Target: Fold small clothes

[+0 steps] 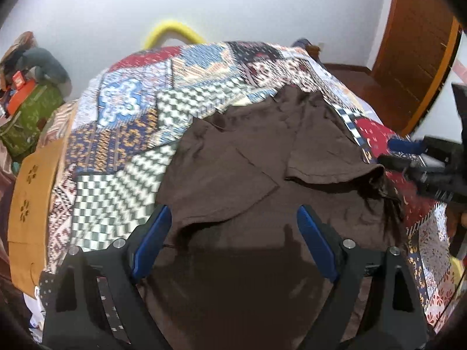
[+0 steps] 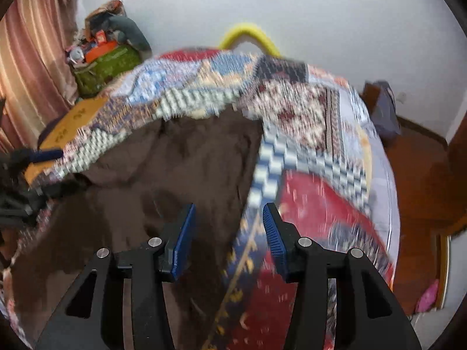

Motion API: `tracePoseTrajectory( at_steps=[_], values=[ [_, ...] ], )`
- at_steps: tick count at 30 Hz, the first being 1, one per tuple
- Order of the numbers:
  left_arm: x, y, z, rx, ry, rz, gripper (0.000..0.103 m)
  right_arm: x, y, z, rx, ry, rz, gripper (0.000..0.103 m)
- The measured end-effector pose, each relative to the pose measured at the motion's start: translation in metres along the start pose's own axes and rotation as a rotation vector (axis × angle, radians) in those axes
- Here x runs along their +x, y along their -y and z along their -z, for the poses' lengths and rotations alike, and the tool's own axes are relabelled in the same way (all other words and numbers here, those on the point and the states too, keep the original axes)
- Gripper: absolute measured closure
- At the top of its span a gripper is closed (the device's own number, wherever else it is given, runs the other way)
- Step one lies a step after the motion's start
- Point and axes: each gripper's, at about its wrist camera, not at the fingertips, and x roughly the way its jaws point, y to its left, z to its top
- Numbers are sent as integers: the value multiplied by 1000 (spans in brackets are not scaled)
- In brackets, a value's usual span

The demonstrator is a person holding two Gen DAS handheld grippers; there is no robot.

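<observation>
On the bed, over a patchwork quilt (image 1: 140, 122), lies the brown garment (image 1: 248, 175) we are folding, partly doubled over itself with one flap laid across the middle. Our left tool (image 1: 233, 227) hangs above the garment's near part with its blue fingers (image 1: 154, 233) spread wide and nothing between them. From this left wrist view we see the right tool (image 1: 408, 160) at the garment's right edge, where the cloth is bunched and lifted a little; whether cloth is between its tips we cannot tell from here, since that spot is dark and blurred.

Our right wrist view shows what the left one does not: the right tool (image 2: 229, 227) has its fingers (image 2: 274, 233) apart, held over the line where the garment's edge meets the quilt, with no cloth visibly pinched between them. The picture is smeared, so fine detail of the garment (image 2: 175, 169) is lost. At its left border we catch the left tool (image 2: 29, 160), dark with a blue pad.

Only the right view shows the pink curtain (image 2: 32, 58) and something pink on the floor (image 2: 427, 294). Both views show the yellow loop (image 1: 172, 30) behind the bed and the green bag (image 1: 26, 116) with clutter piled on it. The wooden door (image 1: 414, 49) appears plainly in the left view.
</observation>
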Motion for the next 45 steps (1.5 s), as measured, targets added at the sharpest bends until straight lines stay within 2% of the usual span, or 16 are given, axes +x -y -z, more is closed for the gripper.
tracePoseTrajectory(
  at_steps=[4, 6, 7, 8, 10, 15, 17, 19, 22, 24, 29, 32, 35, 38, 45],
  values=[
    [12, 13, -1, 0, -29, 15, 15, 17, -8, 18, -17, -33, -9, 59],
    [12, 15, -3, -18, -25, 30, 15, 21, -7, 21, -16, -10, -6, 53],
    [11, 16, -5, -26, -20, 41, 15, 21, -5, 20, -7, -8, 1, 43],
    [9, 17, -7, -29, -16, 46, 15, 22, -2, 19, 8, -14, -4, 40],
    [8, 21, -13, -27, -7, 50, 15, 18, 3, 14, 26, -23, -32, 40],
    [21, 30, -33, -6, 0, 39, 15, -2, 3, 3, 20, 65, -27, 40],
    [38, 33, -38, 1, -32, 44, 15, 1, 0, 0, 21, 73, -45, 40],
    [60, 38, -37, 39, -107, 68, 15, 13, -8, -2, -14, 40, -62, 40],
    [79, 39, -28, 49, -138, 22, 13, 34, -20, 6, -74, -34, -46, 40],
    [79, 36, -25, 30, -108, 27, 11, 34, -22, 16, -86, -1, -35, 40],
    [80, 24, -32, -7, -72, -58, 11, 26, -13, 24, -37, 10, -51, 40],
    [71, 15, -34, -31, -72, -78, 11, 18, -12, 25, -20, 4, -44, 40],
    [48, 8, -29, -29, -54, -45, 11, 3, -14, 26, -8, 2, -44, 40],
    [17, -1, -20, -37, -27, -7, 11, -15, -21, 28, -24, 22, -33, 40],
    [-69, -19, 12, -41, 59, -22, 11, -71, -43, 30, -25, 107, -31, 40]
  ],
)
